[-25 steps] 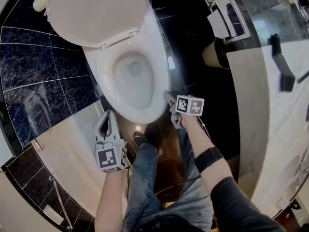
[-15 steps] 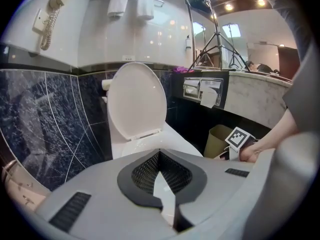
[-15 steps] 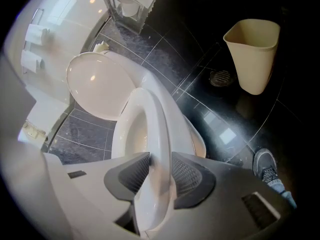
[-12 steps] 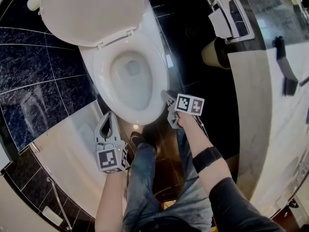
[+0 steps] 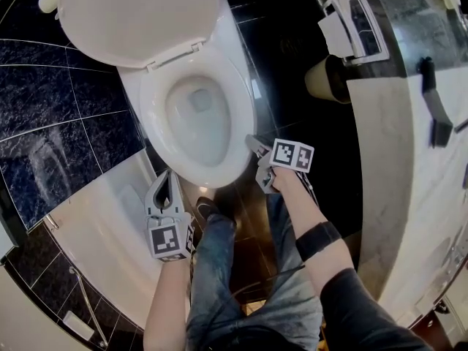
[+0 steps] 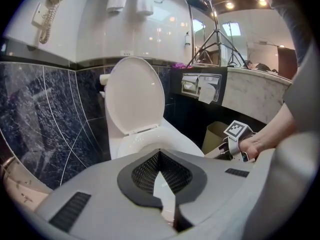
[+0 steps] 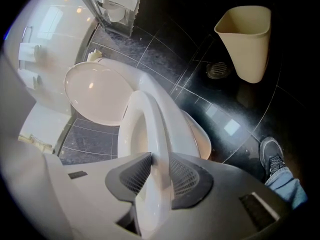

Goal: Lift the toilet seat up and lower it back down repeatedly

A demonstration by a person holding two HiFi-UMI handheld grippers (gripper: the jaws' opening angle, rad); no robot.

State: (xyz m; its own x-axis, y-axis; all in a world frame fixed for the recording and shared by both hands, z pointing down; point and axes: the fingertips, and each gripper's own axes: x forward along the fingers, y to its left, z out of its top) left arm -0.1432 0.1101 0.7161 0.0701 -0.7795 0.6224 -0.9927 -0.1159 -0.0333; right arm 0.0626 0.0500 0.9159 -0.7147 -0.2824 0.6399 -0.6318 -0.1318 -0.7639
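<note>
Seat (image 5: 152,112) lies down; lid (image 5: 139,17) up. Right gripper (image 5: 253,144) jaws have just been closing and now pinch the seat's front-right rim, likely ready to lift. Left gripper (image 5: 166,175) closed, empty, held clear off the front.

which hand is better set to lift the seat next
Right. The right tool has just been closing with the seat rim between its jaws, pads on both faces. The left tool is shut, empty and away from the seat.
</note>
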